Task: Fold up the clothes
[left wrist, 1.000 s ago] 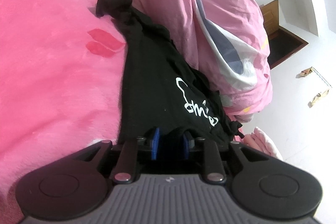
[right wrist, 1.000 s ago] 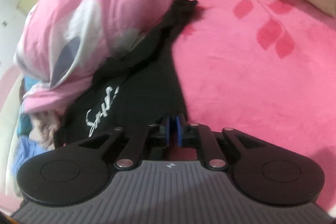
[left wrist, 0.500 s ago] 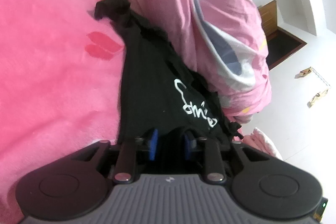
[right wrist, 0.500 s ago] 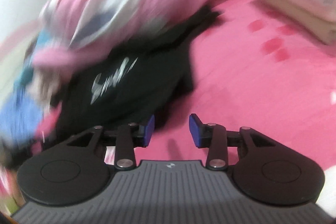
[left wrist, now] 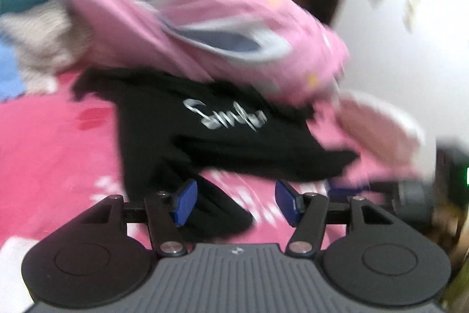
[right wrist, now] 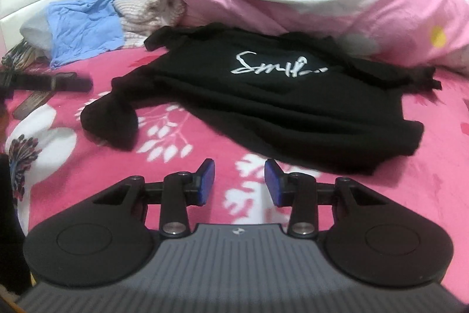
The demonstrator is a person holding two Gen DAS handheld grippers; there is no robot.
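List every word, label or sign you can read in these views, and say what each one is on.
"Smile" as best it reads: white handwritten script on the chest of the black shirt, its last letters unclear; in the left wrist view it is blurred.
Small emblem on the right claw's grey body: too small to read.
No other text shows.

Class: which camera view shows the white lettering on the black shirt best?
The right wrist view. The white lettering on the black shirt is sharp there and unobstructed. The left wrist view also shows it, but motion blur smears the strokes.
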